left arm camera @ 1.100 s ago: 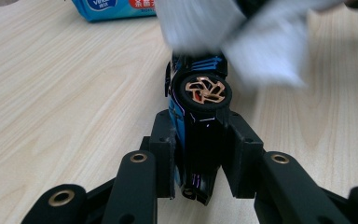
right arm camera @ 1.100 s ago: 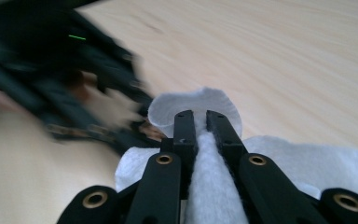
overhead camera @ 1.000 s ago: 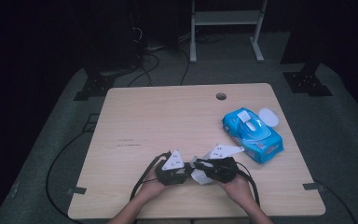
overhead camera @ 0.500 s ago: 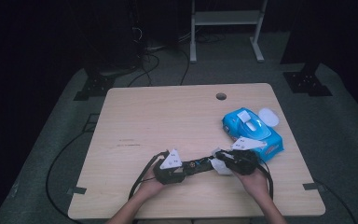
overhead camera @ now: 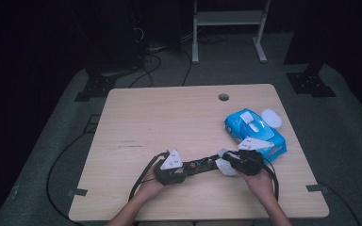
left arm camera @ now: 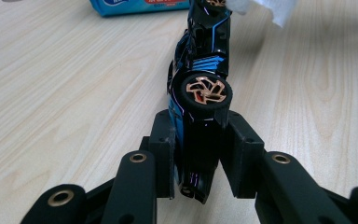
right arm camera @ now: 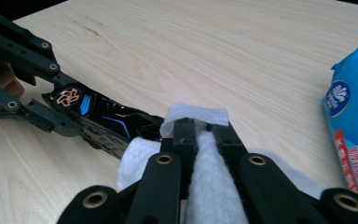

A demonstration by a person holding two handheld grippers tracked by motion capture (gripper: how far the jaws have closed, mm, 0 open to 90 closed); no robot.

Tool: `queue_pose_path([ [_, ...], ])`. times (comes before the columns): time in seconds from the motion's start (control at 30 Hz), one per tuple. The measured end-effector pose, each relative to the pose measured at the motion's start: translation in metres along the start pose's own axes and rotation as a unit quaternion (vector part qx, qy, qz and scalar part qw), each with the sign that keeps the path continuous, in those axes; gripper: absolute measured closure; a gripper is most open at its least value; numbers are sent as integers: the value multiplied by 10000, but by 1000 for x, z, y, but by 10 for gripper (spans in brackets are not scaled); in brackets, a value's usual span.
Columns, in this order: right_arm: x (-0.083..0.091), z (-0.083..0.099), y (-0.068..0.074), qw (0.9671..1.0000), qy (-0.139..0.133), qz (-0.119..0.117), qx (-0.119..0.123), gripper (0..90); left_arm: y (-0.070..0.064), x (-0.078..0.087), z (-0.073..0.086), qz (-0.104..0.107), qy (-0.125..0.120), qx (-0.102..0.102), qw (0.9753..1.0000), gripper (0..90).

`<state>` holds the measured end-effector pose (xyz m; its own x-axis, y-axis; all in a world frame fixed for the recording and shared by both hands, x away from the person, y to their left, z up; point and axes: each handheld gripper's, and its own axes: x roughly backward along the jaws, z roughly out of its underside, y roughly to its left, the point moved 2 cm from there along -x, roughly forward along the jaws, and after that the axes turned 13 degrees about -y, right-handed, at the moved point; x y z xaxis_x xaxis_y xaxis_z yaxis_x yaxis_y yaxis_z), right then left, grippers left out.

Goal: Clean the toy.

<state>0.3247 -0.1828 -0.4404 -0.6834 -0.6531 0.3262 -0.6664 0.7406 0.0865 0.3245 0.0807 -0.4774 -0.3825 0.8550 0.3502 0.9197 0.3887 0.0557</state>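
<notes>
White wipe point(right arm camera: 200, 186) pinched in your R gripper point(right arm camera: 201, 128) so it can rub the toy car point(left arm camera: 198, 107), L gripper point(left arm camera: 200, 154) clamping it steady.

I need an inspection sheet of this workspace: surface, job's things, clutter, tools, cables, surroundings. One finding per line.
Surface: light wooden table, with a round hole near the far edge.
Job's things: black and blue toy car held on its side; white wipe at the car's far end.
Clutter: blue wipes pack at the right, flap open.
Tools: left tool shut on the toy car; right tool shut on the wipe.
Cables: a black cable loops from the left tool; more lie on the floor.
Surroundings: dark room, grey floor mat, white stand beyond the table.
</notes>
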Motion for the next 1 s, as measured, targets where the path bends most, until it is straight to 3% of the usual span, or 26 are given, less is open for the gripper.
queue_pose_path([
  [0.07,-1,-2,3,9999,-47,-101,-41,819,0,0,1,-17,-6,17,10000,673],
  [0.2,-8,-4,14,9996,18,-211,183,818,2,2,0,-40,1,-18,10000,672],
  [0.27,-7,-2,8,9998,48,-115,174,817,2,2,0,-41,-6,-31,10000,673],
  [0.33,-4,-1,-4,9999,69,129,38,818,2,2,0,-30,3,-42,10000,672],
  [0.43,2,-1,-13,9996,-77,145,-213,818,2,2,0,-23,16,-62,10000,672],
  [0.53,0,-7,-3,9997,-196,-32,-159,818,2,2,0,-28,17,-71,10000,672],
  [0.6,-7,-6,4,9998,-117,-161,-54,816,2,2,0,-24,21,-74,10000,672],
  [0.67,-12,-4,4,9999,12,-164,9,816,2,3,0,-21,43,-94,9999,673],
  [0.73,-13,-2,-2,9998,-32,-169,-116,816,2,3,0,-24,44,-94,9999,673],
  [0.83,-8,-2,-7,10000,36,64,-30,817,2,2,0,-22,34,-90,10000,672],
  [0.9,-6,-2,-5,10000,-26,0,-76,816,2,2,1,-17,13,-56,10000,672],
  [1.0,-7,-5,2,9999,-37,-98,41,816,2,2,1,-14,17,-47,10000,672],
])
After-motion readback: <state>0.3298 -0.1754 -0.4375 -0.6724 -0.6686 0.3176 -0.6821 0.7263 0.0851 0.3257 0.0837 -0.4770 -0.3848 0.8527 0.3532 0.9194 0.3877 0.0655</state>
